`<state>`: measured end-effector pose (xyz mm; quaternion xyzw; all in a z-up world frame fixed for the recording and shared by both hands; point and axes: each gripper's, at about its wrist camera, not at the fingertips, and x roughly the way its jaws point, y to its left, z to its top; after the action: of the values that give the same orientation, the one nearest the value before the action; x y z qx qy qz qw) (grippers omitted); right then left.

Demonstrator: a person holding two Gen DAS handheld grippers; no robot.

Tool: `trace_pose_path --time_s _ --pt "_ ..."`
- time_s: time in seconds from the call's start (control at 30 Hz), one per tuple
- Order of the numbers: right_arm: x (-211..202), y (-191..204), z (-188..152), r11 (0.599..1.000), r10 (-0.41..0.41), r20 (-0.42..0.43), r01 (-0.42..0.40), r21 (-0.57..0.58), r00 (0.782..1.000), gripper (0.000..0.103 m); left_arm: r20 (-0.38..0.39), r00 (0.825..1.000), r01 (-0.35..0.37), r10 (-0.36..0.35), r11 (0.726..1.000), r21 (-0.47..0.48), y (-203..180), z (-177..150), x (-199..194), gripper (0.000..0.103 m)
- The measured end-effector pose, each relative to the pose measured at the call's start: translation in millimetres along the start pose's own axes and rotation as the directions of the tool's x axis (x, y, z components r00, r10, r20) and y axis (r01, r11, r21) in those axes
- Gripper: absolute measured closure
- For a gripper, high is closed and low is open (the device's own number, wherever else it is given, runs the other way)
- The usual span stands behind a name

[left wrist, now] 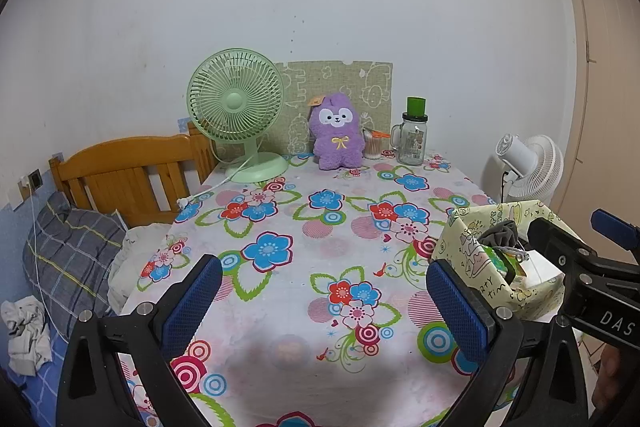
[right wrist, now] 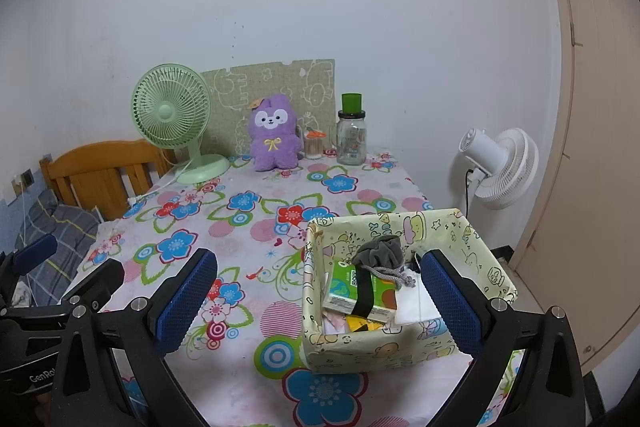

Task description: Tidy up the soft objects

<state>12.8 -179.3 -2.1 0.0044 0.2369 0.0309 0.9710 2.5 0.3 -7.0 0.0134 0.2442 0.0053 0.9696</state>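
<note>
Left hand-held gripper (left wrist: 324, 301) gapes over bare floral tablecloth (left wrist: 304, 227), storage box (left wrist: 472, 247) rightward.

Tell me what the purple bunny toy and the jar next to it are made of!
The purple bunny toy looks like soft, fuzzy plush fabric: its surface is shaggy and matte, with a small yellow bow on its chest. The jar seems to be clear glass, since you can see through it and it shines a little. Its green top looks like smooth plastic, though that is less certain.
</note>
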Motion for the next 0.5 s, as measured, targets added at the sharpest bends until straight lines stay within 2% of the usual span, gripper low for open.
trace_pose_path --time_s 0.5 --pt "0.3 -1.3 0.2 1.000 0.001 0.001 -0.001 0.003 1.000 0.000 0.001 1.000 0.000 0.000 1.000 -0.003 1.0 0.2 0.4 0.000"
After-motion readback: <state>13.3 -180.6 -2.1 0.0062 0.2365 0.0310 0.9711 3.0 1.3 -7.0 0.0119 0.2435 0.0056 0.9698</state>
